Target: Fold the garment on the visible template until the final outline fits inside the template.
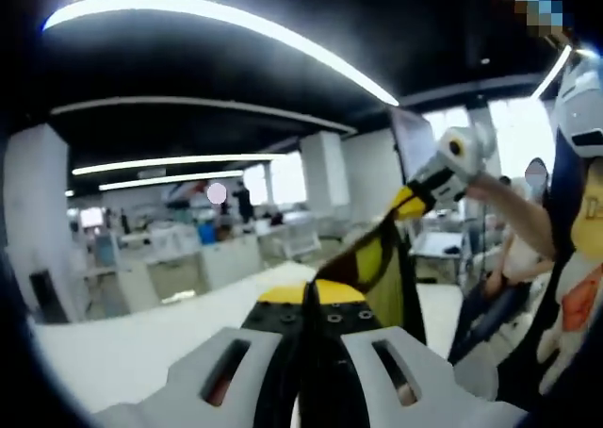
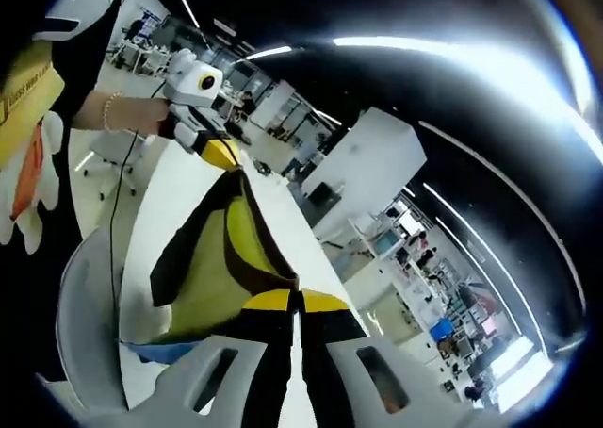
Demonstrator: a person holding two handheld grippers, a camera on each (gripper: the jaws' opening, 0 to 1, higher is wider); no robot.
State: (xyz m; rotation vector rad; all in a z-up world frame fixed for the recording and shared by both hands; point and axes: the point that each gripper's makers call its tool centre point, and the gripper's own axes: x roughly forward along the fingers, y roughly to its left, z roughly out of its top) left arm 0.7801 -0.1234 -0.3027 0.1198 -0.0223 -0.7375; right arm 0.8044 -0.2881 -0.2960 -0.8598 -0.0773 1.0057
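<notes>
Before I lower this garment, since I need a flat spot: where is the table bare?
The white table is bare left of the left gripper. Also the strip beside the hanging garment. It is crowded near the person and the white chair.

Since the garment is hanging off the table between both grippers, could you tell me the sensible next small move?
Probably lower both grippers together toward the white table. The left gripper and right gripper each pinch the yellow-and-black garment, stretched in the air above it.

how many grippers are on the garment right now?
2. The left gripper is shut on one end of the garment; the right gripper is shut on the other end, holding it stretched above the table.
</notes>
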